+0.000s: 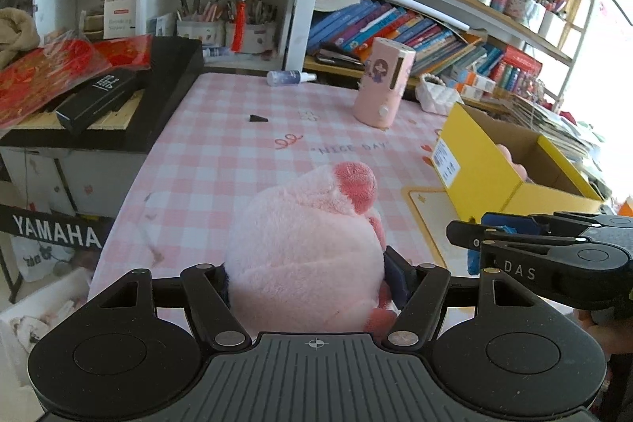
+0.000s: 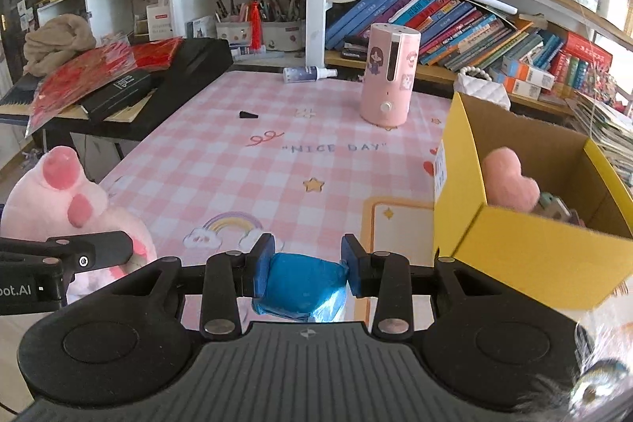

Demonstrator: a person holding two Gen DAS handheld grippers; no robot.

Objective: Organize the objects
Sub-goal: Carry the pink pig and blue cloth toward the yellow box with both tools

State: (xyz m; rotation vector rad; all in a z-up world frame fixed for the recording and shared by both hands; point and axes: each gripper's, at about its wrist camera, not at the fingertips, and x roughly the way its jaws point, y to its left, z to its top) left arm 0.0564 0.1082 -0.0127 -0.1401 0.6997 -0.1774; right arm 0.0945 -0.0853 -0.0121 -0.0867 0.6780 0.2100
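My left gripper (image 1: 312,279) is shut on a pink plush pig (image 1: 308,244), whose snout points up and away; the same pig (image 2: 67,200) shows at the left of the right wrist view, above the table's near left edge. My right gripper (image 2: 304,263) is shut on a blue foil-wrapped packet (image 2: 302,287), pressed between its blue pads (image 2: 263,263). In the left wrist view the right gripper (image 1: 486,240) comes in from the right. An open yellow cardboard box (image 2: 526,252) stands at the right, with a pink plush heart (image 2: 508,180) inside.
The table wears a pink checked cloth (image 2: 245,169). On it stand a pink cylindrical humidifier (image 2: 389,78), a lying spray bottle (image 2: 306,74) and a small black piece (image 2: 247,114). Bookshelves (image 2: 455,18) fill the back and right; a black keyboard case with red packets (image 2: 118,78) sits left.
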